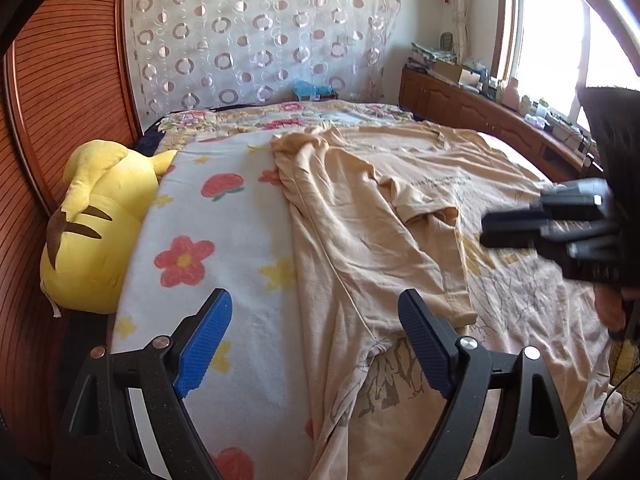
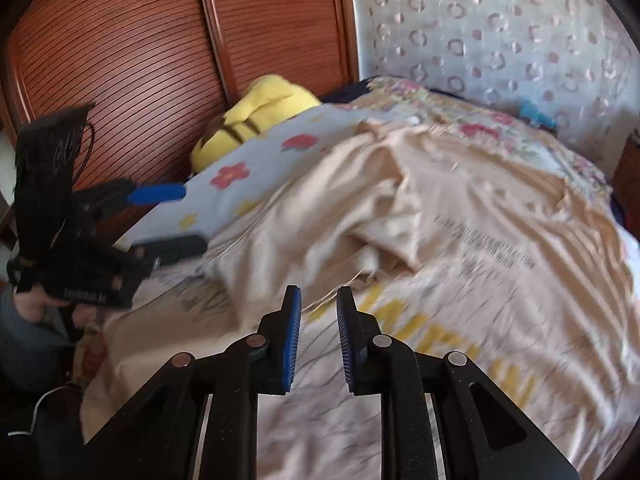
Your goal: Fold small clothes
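Note:
A beige T-shirt point(image 1: 400, 208) with yellow and grey print lies spread on the bed, its left side folded over the middle; it also shows in the right wrist view point(image 2: 460, 240). My left gripper point(image 1: 316, 324) is open and empty, just above the shirt's folded left edge near the bed's front. It appears in the right wrist view point(image 2: 176, 216) at the left, jaws apart. My right gripper point(image 2: 319, 320) hovers over the shirt's printed front with a narrow gap between the pads and holds nothing. It shows blurred at the right of the left wrist view point(image 1: 492, 228).
A flowered bedspread point(image 1: 224, 216) covers the bed. A yellow plush toy point(image 1: 96, 224) lies at the bed's left edge against the slatted wooden wardrobe point(image 1: 60, 80). A wooden cabinet point(image 1: 460, 100) with clutter runs under the window at the right. A patterned curtain point(image 1: 260, 36) hangs behind.

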The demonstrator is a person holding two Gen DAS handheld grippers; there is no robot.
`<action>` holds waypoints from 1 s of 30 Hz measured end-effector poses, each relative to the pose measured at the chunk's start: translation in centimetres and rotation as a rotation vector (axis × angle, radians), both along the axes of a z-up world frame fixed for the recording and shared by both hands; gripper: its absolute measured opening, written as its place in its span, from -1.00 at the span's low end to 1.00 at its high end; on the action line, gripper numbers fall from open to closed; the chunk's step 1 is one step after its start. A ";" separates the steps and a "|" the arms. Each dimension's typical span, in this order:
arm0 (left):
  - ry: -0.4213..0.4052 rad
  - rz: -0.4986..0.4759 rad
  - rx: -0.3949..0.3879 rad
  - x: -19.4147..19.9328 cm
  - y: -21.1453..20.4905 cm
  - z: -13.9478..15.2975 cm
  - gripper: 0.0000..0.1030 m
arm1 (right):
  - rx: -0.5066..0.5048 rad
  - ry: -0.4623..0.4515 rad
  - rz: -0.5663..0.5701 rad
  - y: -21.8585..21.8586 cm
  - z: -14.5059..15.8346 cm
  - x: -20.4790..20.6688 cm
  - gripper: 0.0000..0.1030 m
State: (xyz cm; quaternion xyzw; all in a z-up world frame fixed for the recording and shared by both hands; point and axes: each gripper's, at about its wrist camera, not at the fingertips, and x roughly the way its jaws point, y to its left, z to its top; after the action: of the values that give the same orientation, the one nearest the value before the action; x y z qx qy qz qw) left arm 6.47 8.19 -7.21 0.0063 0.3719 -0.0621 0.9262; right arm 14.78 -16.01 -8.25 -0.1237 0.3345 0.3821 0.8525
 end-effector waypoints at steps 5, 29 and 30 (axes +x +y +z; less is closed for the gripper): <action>0.055 0.007 0.023 1.3 -0.4 -1.2 0.67 | -0.046 -0.052 -0.040 1.2 0.1 3.6 -0.58; 0.114 0.006 0.015 2.0 0.0 -2.6 0.68 | -0.168 -0.008 0.048 5.9 -1.8 7.4 -0.40; 0.114 0.006 0.016 2.1 0.0 -2.6 0.68 | -0.164 -0.009 0.043 5.7 -1.7 7.5 -0.40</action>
State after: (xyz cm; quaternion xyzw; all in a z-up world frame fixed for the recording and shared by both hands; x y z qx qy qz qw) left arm 8.53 8.15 -9.79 0.0089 0.4246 -0.0569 0.9036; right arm 22.25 -10.28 -9.93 -0.2020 0.3580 0.3709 0.8327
